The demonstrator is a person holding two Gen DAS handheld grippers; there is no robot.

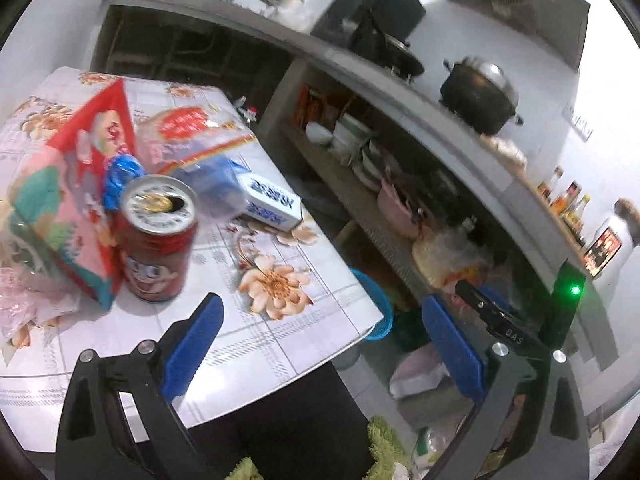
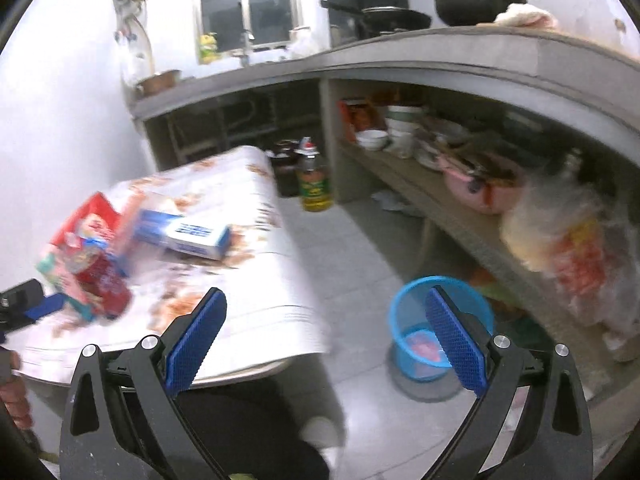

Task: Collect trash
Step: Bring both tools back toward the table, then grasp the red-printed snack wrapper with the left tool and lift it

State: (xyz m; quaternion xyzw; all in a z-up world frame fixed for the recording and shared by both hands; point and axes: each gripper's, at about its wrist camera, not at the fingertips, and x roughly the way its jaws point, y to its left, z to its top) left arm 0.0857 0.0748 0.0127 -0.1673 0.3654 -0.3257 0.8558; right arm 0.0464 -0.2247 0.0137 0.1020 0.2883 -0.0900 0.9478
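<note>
A red drink can point(image 1: 156, 240) with its top open stands on the floral-cloth table point(image 1: 280, 344), against a pink and red carton point(image 1: 76, 204). Behind them lie a blue-and-white box point(image 1: 272, 200) and a clear bag with a red label point(image 1: 188, 136). My left gripper point(image 1: 322, 308) is open and empty, its fingers just right of the can, over the table's near corner. My right gripper point(image 2: 325, 296) is also open and empty, hanging between the table's edge and a blue mesh trash basket point(image 2: 404, 312) on the floor. The red can point(image 2: 104, 280) shows blurred at the left.
The blue basket point(image 1: 378, 308) peeks from under the table corner; something pink lies inside it. A concrete counter holds pots point(image 1: 480, 96), with bowls point(image 2: 372, 138) and a bagged item point(image 2: 568, 248) on its shelf. An oil bottle point(image 2: 314, 184) stands on the tiled floor.
</note>
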